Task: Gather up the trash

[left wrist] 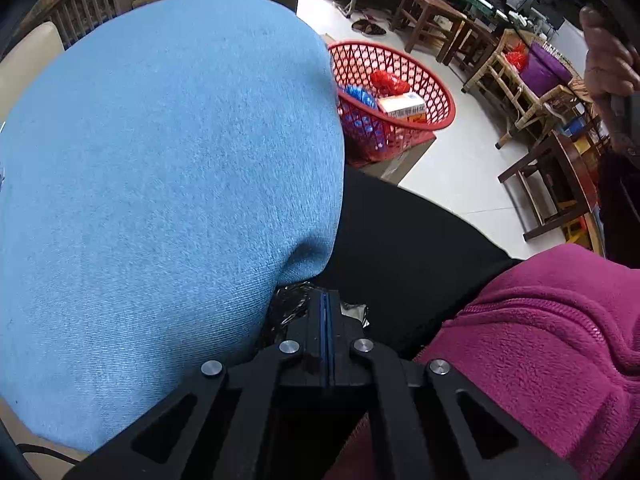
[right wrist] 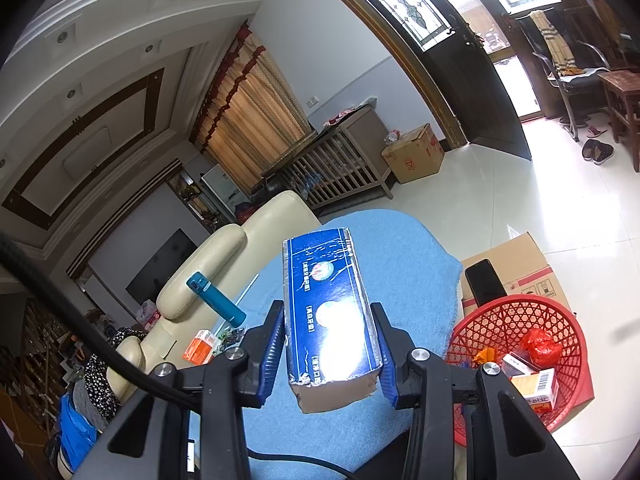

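My left gripper [left wrist: 326, 300] points down into the gap between a blue cloth-covered cushion [left wrist: 160, 200] and a black surface. Its jaws are shut, pinching a crinkled black-and-silver foil wrapper [left wrist: 290, 308] that sticks out on both sides of the tips. My right gripper [right wrist: 328, 344] is shut on a long blue carton [right wrist: 328, 304], held up over the blue cloth [right wrist: 412, 256]. A red mesh basket [left wrist: 400, 56] stands on the floor beyond the cushion; in the right wrist view the basket [right wrist: 516, 300] sits at the lower right with small boxes and a red bag inside.
A pink fleece garment [left wrist: 540, 340] lies right of the left gripper. A hand [left wrist: 608, 64] shows at the upper right. A teal bottle [right wrist: 216, 300] and an orange box [right wrist: 200, 346] lie by a cream sofa [right wrist: 240, 256]. A phone [right wrist: 484, 282] rests on a cardboard box [right wrist: 532, 264].
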The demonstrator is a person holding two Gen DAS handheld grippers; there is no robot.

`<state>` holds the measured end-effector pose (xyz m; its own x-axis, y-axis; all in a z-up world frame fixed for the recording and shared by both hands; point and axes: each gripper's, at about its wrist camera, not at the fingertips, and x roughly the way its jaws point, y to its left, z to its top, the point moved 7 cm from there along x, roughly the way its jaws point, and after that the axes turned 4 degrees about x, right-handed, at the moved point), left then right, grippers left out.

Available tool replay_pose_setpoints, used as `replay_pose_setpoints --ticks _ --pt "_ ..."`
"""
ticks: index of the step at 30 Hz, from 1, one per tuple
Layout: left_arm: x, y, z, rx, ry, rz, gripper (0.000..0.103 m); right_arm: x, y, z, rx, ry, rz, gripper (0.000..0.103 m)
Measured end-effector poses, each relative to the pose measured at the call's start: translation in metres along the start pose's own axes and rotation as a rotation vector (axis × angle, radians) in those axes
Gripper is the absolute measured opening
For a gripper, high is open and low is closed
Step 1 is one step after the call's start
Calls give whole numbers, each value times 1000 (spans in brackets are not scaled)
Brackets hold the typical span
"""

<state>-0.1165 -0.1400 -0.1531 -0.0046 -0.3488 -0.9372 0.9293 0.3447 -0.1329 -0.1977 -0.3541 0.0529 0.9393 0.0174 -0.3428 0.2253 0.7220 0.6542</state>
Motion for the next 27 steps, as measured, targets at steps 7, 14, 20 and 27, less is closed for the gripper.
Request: replay_pose_setpoints --ticks 7,14,20,27 --pt "-16 1 1 68 -27 22 1 0 2 -1 -2 7 3 44" --pt "-8 -3 -9 141 21 -23 23 7 -1 -3 23 35 7 44" --pt "-16 0 -6 126 -18 -103 57 10 -3 -5 28 55 -1 44" --pt "-4 -10 -8 146 38 -140 59 13 -3 -6 35 60 -2 44"
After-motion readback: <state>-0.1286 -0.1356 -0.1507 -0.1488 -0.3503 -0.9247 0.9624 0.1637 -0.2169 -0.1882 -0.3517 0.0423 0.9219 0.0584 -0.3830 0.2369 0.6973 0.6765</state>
